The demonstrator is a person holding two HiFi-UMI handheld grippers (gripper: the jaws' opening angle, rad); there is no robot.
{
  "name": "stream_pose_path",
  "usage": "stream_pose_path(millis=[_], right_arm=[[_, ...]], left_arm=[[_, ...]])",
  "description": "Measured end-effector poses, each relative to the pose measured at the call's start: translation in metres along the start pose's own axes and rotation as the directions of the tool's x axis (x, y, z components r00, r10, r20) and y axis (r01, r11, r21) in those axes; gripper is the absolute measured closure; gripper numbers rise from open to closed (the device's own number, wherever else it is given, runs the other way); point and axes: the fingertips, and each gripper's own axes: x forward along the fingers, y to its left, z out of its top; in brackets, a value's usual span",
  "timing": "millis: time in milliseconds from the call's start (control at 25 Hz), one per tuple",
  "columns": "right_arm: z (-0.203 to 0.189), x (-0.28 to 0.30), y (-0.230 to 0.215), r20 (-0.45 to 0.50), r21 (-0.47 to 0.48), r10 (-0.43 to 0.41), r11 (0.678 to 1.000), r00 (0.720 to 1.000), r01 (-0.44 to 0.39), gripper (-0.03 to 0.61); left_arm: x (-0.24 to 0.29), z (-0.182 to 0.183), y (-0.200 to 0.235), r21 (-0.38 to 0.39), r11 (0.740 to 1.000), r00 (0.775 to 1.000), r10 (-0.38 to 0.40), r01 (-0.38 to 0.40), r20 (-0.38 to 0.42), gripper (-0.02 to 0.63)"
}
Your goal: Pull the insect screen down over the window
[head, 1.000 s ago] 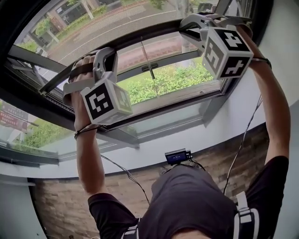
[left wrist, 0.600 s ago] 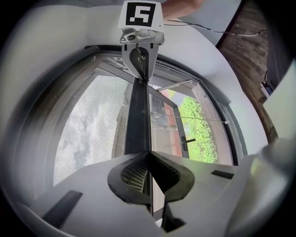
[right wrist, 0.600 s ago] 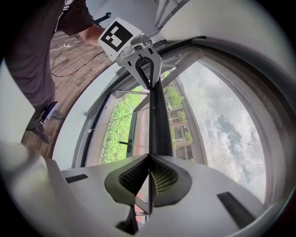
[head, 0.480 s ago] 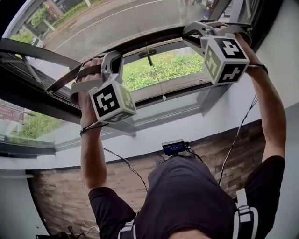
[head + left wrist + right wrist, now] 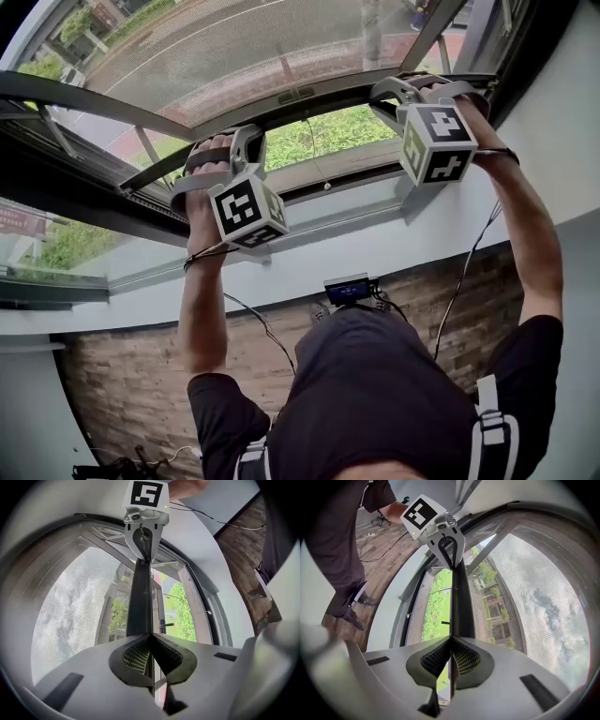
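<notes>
Insect screen (image 5: 234, 56) top cut off, bar (image 5: 140, 597) in left claw (image 5: 151, 639), right claw (image 5: 451, 641)

free: gap under screen bar (image 5: 328, 97) | obstacles: sill (image 5: 352, 217), perhaps hanging cord (image 5: 319, 164)

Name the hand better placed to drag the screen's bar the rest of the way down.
Left, marginally. Both tools are shut on the dark bar; the left tool looks slightly nearer its middle handle, the right tool nearer an end, where a lone pull may skew it.
</notes>
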Motion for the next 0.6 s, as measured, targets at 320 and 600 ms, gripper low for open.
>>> stream_pose_path(millis=[320,600], right_arm=[[-0.01,0.04,0.052,-0.012,0.027,0.093,0.995,0.996,-0.092,0.557],[-0.02,0.068,0.087,-0.023,0.051,0.11,0.993,0.994,-0.109,0.557]], left_arm=[[0.03,-0.009,-0.066,-0.031,0.992,0.992,-0.126,0.125,-0.005,0.594],[0.052,-0.012,-0.107,-0.048,0.985,0.986,-0.166,0.165,-0.029,0.594]])
